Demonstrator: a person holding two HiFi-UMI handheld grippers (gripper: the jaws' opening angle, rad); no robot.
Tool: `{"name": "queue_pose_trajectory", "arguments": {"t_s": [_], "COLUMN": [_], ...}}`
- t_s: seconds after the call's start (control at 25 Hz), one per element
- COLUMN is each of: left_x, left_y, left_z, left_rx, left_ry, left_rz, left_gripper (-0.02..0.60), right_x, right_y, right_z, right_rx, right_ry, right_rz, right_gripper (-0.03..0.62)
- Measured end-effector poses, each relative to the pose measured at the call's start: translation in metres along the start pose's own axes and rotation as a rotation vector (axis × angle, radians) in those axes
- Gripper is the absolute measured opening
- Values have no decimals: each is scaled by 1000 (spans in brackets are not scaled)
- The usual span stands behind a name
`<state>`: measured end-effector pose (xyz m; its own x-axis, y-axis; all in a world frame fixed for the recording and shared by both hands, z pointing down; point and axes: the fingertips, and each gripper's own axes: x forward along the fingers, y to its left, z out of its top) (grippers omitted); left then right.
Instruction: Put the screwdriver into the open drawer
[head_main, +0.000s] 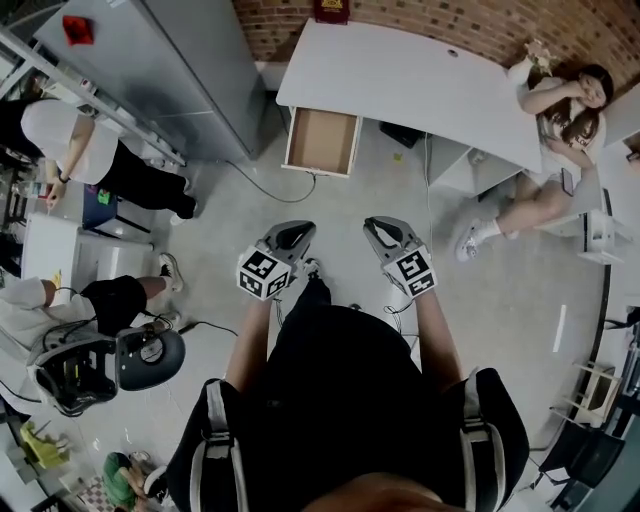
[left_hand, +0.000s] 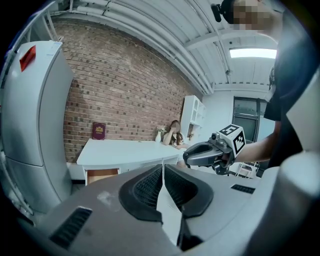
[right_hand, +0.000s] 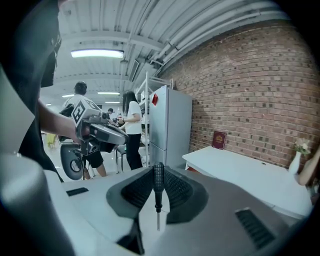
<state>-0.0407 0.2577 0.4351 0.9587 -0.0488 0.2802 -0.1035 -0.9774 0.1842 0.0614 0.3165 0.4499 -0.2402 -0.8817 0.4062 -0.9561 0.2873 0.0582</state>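
Observation:
A black-handled screwdriver (right_hand: 158, 192) stands upright between the pads of my right gripper (right_hand: 158, 174), which is shut on its handle; the thin metal shaft points back toward the camera. My left gripper (left_hand: 163, 172) is shut with nothing in it. In the head view both grippers, left (head_main: 292, 232) and right (head_main: 385, 228), are held side by side over the floor, and the screwdriver does not show there. Ahead of them the open drawer (head_main: 322, 140), wooden inside with nothing in it, sticks out from the left end of the white desk (head_main: 400, 80). The drawer (left_hand: 101, 175) also shows in the left gripper view.
A tall grey fridge (head_main: 170, 70) stands left of the drawer. A person (head_main: 560, 120) sits at the desk's right end, legs out on the floor. Other people (head_main: 90, 150) and a black chair (head_main: 110, 365) are at the left. A cable (head_main: 270, 190) lies on the floor.

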Motion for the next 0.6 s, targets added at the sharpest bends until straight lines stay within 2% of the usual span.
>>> {"name": "queue_pose_trajectory", "arguments": {"t_s": [0.6], "left_x": [15], "left_y": [71], "left_z": [16], "left_rx": [-12], "left_ry": [-34], "left_rz": [-34], "left_gripper": [23], "right_x": [55], "right_y": [-28], "right_z": [25], "right_rx": [-4], "right_ry": [11], "right_rz": [-42], "right_gripper": [121]}}
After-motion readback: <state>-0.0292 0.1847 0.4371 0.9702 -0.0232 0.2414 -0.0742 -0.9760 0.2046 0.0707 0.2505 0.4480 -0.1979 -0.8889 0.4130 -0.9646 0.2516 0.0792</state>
